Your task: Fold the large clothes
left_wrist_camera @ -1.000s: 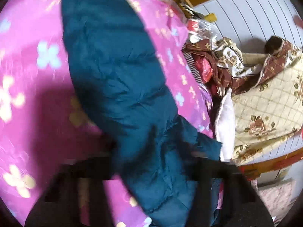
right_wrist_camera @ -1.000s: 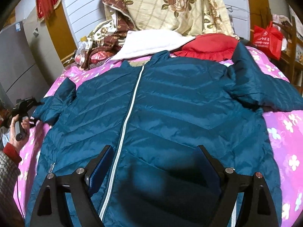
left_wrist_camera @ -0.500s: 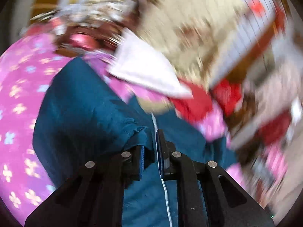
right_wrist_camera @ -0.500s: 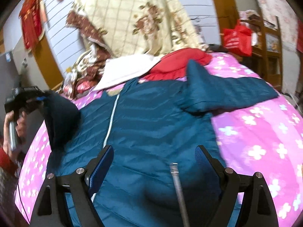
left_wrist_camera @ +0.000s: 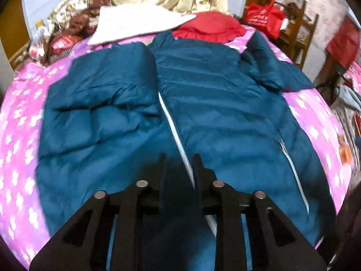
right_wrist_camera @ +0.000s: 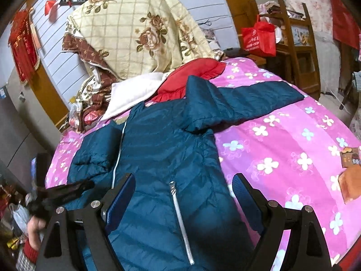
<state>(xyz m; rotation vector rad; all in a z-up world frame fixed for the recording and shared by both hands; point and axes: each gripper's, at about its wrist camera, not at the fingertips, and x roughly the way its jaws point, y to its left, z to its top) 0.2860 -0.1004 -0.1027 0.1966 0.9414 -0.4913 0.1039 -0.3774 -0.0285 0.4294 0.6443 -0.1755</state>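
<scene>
Jacket [left_wrist_camera: 225, 117] lies front-up on the bed [right_wrist_camera: 293, 149], 1 sleeve [left_wrist_camera: 101, 85] folded across its chest. Left tongs [left_wrist_camera: 178, 164] partly spread, empty. Right tongs [right_wrist_camera: 182, 187] spread wide above the jacket.

This is a lived-in bedroom in a home: a bed spread with a pink flowered sheet [right_wrist_camera: 293, 149] fills the scene, and at its far end a cream rose-print quilt [right_wrist_camera: 140, 29] is heaped against a pale panelled headboard [right_wrist_camera: 67, 67], with a red pillow [right_wrist_camera: 198, 67] and a white one [right_wrist_camera: 135, 90] in front of it. To the far right stand a wooden chair [right_wrist_camera: 300, 52] and a red shopping bag [right_wrist_camera: 259, 38], and red decorations [right_wrist_camera: 22, 45] hang on the far left
</scene>
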